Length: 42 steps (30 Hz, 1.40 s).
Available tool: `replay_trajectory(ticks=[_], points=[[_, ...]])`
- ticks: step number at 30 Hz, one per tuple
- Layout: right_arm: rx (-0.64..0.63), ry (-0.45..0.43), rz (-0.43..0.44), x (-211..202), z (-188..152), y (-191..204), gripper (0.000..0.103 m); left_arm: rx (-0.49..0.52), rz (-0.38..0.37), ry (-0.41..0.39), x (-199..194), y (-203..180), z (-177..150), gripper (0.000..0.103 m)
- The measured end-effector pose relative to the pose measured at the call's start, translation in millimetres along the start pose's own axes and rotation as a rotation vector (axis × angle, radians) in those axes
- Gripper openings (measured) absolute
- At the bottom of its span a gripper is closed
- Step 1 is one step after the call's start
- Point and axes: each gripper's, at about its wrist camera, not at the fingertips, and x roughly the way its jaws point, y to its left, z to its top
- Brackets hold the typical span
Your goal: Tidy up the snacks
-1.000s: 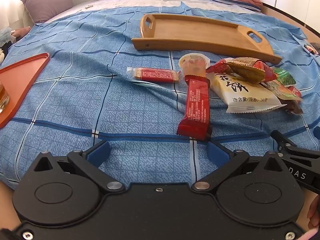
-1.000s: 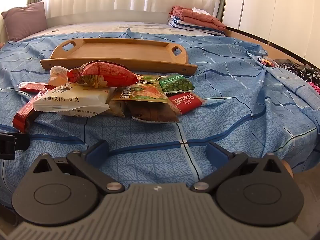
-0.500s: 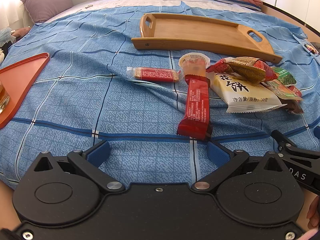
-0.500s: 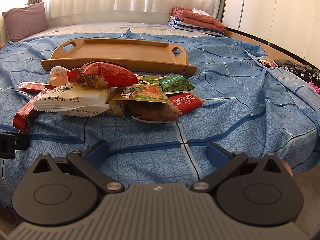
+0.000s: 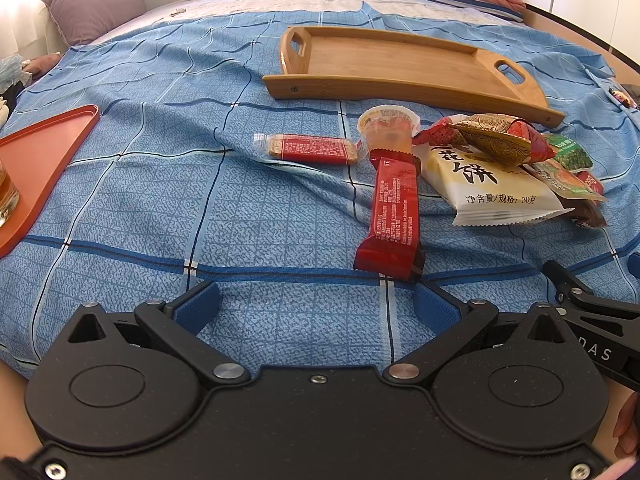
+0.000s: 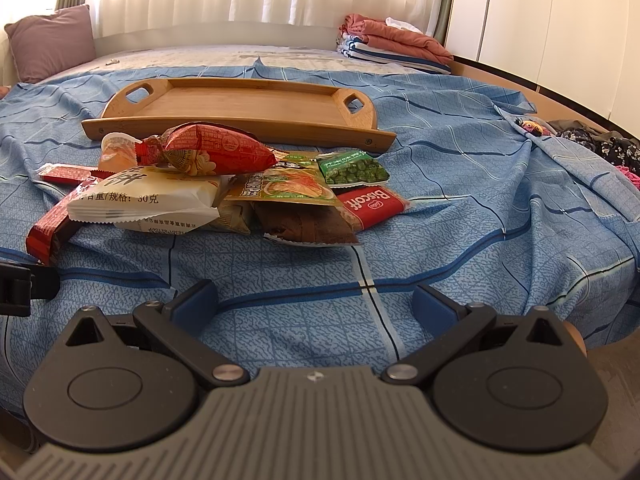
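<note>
A pile of snacks lies on the blue checked bedsheet in front of an empty wooden tray (image 5: 404, 65) (image 6: 240, 104). In the left wrist view I see a long red bar (image 5: 394, 216), a small red biscuit pack (image 5: 312, 149), a jelly cup (image 5: 387, 128), a white packet (image 5: 486, 184) and a red-gold packet (image 5: 492, 140). The right wrist view adds a green pea packet (image 6: 354, 169), a red Biscoff pack (image 6: 372, 204) and a brown packet (image 6: 308, 226). My left gripper (image 5: 316, 304) and right gripper (image 6: 314, 304) are open and empty, short of the pile.
An orange tray (image 5: 40, 168) with a glass of drink stands at the left. A mauve pillow (image 6: 50, 42) and folded blankets (image 6: 396, 46) lie at the back. The bed's right edge drops off beside my right gripper (image 5: 592, 320).
</note>
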Motion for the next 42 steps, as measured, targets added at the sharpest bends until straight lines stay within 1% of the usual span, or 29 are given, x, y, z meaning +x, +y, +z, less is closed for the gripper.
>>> replay_trajectory(ticks=[37, 42], points=[[0.0, -0.003, -0.001, -0.4, -0.9, -0.1, 0.103, 0.0, 0.0, 0.004, -0.6, 0.7, 0.1, 0.103], [-0.018, -0.029, -0.03, -5.1, -3.5, 6.3, 0.103, 0.006, -0.004, 0.014, -0.2, 2.2, 1.3, 0.103]])
